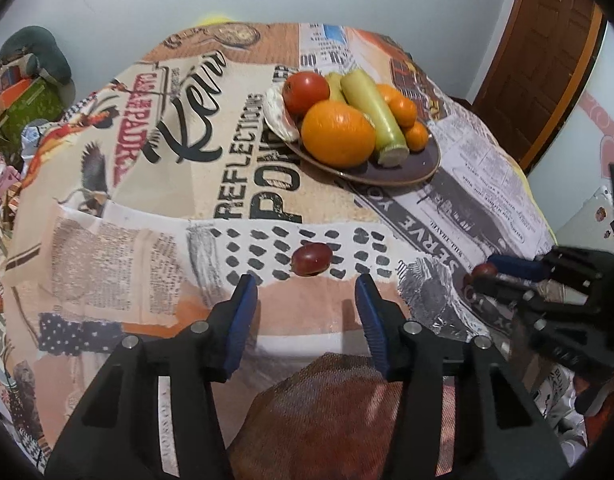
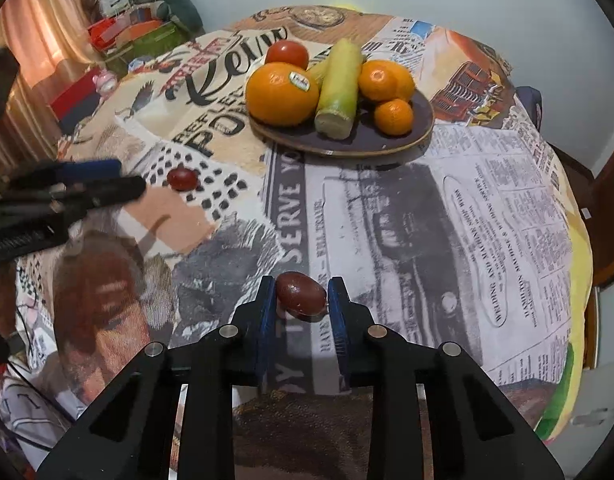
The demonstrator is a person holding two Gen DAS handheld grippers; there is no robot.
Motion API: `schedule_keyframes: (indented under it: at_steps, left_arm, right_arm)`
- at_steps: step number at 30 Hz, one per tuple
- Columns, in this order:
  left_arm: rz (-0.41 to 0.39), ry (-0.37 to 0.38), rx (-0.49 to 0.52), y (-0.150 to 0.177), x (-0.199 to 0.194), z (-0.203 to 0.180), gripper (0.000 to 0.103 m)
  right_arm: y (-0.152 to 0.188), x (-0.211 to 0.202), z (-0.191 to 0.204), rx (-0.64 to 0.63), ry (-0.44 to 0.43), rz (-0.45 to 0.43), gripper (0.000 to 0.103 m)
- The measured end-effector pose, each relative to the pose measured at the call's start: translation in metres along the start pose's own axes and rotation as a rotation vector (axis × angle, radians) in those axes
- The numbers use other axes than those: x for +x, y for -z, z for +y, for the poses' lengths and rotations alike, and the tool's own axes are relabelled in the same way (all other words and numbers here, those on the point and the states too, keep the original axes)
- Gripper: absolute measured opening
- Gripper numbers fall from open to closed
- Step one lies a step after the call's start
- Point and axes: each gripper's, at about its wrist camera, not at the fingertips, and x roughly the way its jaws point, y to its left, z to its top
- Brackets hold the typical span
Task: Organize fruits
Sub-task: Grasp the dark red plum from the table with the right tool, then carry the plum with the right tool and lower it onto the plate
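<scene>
While the left gripper (image 1: 305, 286) hovers low over the printed tablecloth (image 1: 235, 200) with its blue pads (image 1: 243, 300) spread wide and holding nothing, a small dark red fruit (image 1: 311, 258) lies on the cloth just beyond the fingertips, on the near side of the plate (image 1: 403, 170) and well apart from it. To the right, the right gripper (image 2: 301, 300) has its pads (image 2: 267, 300) drawn in narrow against a second small red-brown fruit (image 2: 301, 294), one pad touching each side; whether this fruit still rests on the cloth cannot be told. Farther back, the dark plate carries a tomato (image 2: 287, 54), a large orange (image 2: 281, 94), a pale green vegetable (image 2: 339, 88) and two smaller oranges (image 2: 387, 76). Behind the tomato, a pale object (image 1: 279, 114) at the plate's left rim is half hidden and hard to make out. Each gripper's handle is cut off at the frame's bottom edge.
</scene>
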Motion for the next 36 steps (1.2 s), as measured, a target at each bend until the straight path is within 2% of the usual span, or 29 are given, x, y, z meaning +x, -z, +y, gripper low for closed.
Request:
schedule_keyframes:
  at_steps: [10, 14, 23, 36]
  left_arm:
    - [0.053, 0.014, 0.002, -0.009, 0.036, -0.001, 0.042]
    - [0.042, 0.006, 0.015, -0.013, 0.042, -0.001, 0.026]
    - [0.002, 0.019, 0.016, -0.02, 0.028, 0.001, 0.025]
    - [-0.144, 0.046, 0.056, -0.066, -0.012, -0.016, 0.025]
  right_arm:
    - [-0.023, -0.015, -0.02, 0.048, -0.007, -0.081, 0.024]
    - [-0.028, -0.017, -0.026, 0.06, -0.007, -0.097, 0.024]
    - [-0.037, -0.022, -0.034, 0.071, -0.011, -0.13, 0.024]
    - [-0.07, -0.044, -0.049, 0.099, 0.003, -0.239, 0.024]
